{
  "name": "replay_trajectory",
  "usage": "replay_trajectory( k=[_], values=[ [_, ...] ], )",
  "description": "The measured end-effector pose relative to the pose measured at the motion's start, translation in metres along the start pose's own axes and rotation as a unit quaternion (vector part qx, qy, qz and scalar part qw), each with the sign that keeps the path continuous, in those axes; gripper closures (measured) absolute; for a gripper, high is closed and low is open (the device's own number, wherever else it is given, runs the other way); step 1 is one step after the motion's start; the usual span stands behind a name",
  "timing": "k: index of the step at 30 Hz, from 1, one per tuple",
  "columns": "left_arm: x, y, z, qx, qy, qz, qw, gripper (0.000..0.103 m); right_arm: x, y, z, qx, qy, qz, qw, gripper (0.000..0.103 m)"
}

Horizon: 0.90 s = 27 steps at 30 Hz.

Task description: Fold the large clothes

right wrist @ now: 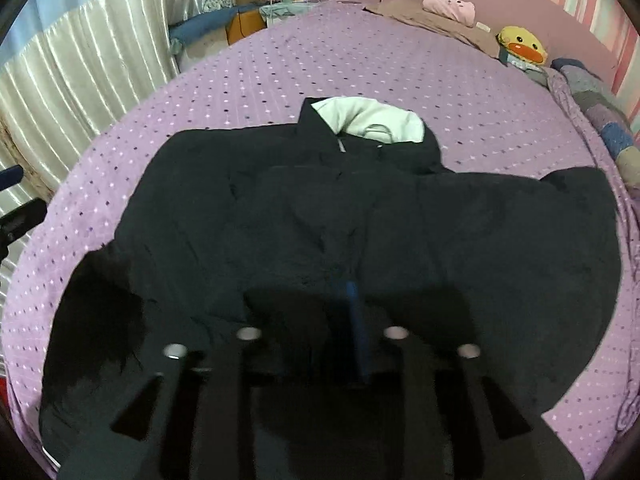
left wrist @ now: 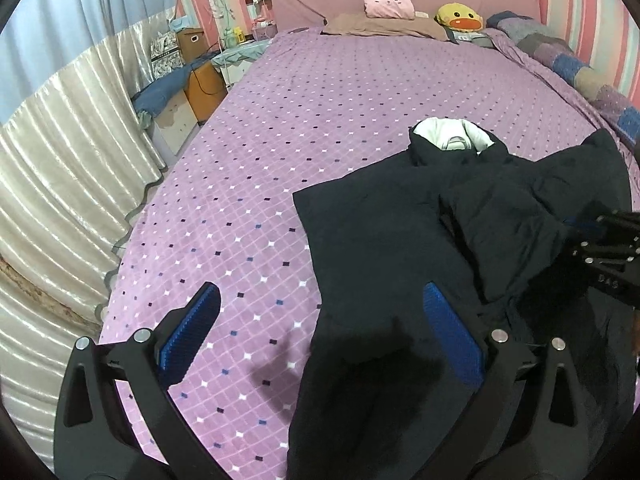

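Note:
A large black coat (left wrist: 384, 248) with a white-lined hood (left wrist: 452, 134) lies on the purple bed (left wrist: 280, 140). My left gripper (left wrist: 324, 328) is open, its blue pads (left wrist: 452, 336) spread above the coat's left edge and the bedspread. In the right wrist view the coat (right wrist: 320, 216) fills the middle, hood (right wrist: 372, 120) at the far end. My right gripper (right wrist: 348, 312) is shut on a fold of the coat, with only a thin strip of blue pad showing. It also shows at the right edge of the left wrist view (left wrist: 608, 256).
Pillows, a pink cushion (left wrist: 390, 7) and a yellow duck toy (left wrist: 460, 19) lie at the headboard. A patchwork blanket (left wrist: 580, 68) runs along the right wall. Curtains (left wrist: 68, 160) and a cluttered bedside stand (left wrist: 200, 76) are at the left.

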State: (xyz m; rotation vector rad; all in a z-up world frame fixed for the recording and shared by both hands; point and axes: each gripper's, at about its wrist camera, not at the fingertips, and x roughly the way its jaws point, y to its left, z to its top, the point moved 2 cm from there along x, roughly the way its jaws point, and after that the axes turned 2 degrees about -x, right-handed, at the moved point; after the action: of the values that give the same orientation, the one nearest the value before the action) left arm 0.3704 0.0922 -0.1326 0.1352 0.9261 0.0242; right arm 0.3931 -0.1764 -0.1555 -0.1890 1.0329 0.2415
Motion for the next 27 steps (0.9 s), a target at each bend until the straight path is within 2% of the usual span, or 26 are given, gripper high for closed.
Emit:
replay_trajectory(
  k=[1,2,3,6,9,13,16,19,22,24,27],
  values=[
    [-0.001,0.000,-0.001,0.000,0.002,0.000,1.0000,0.003,-0.006,-0.003,0.001,0.002,-0.001,0.000,1.000,0.041],
    [-0.002,-0.001,-0.001,-0.002,0.003,-0.001,1.0000,0.003,-0.014,-0.006,0.000,0.003,-0.007,0.000,1.000,0.029],
    [-0.003,-0.002,0.000,-0.003,0.003,-0.004,1.0000,0.003,-0.025,-0.007,-0.001,0.000,-0.014,0.002,1.000,0.027],
    [-0.005,-0.013,0.003,-0.002,0.003,-0.015,0.9999,0.003,-0.040,-0.014,-0.007,-0.005,-0.024,-0.013,1.000,0.026],
    [-0.002,-0.031,0.007,0.007,0.004,-0.024,0.9997,0.003,-0.060,-0.044,-0.017,0.014,-0.039,-0.021,0.999,0.026],
    [0.012,-0.060,0.013,0.009,0.017,-0.056,0.9983,0.003,-0.081,-0.101,-0.038,0.061,-0.055,-0.034,0.996,0.026],
    [0.036,-0.086,0.019,0.009,0.036,-0.076,0.9964,0.003,-0.085,-0.147,-0.054,0.105,-0.059,-0.035,0.992,0.022],
    [0.061,-0.112,0.024,0.009,0.055,-0.093,0.9941,0.003,-0.078,-0.191,-0.069,0.155,-0.057,-0.035,0.986,0.021],
    [0.087,-0.135,0.028,0.015,0.071,-0.098,0.9925,0.003,-0.061,-0.224,-0.082,0.204,-0.053,-0.016,0.977,0.019],
    [0.100,-0.144,0.029,0.016,0.082,-0.106,0.9908,0.003,-0.042,-0.245,-0.091,0.237,-0.049,0.004,0.970,0.017],
    [0.125,-0.156,0.028,0.013,0.101,-0.127,0.9867,0.003,-0.011,-0.256,-0.098,0.267,-0.042,0.044,0.962,0.017]
  ],
)
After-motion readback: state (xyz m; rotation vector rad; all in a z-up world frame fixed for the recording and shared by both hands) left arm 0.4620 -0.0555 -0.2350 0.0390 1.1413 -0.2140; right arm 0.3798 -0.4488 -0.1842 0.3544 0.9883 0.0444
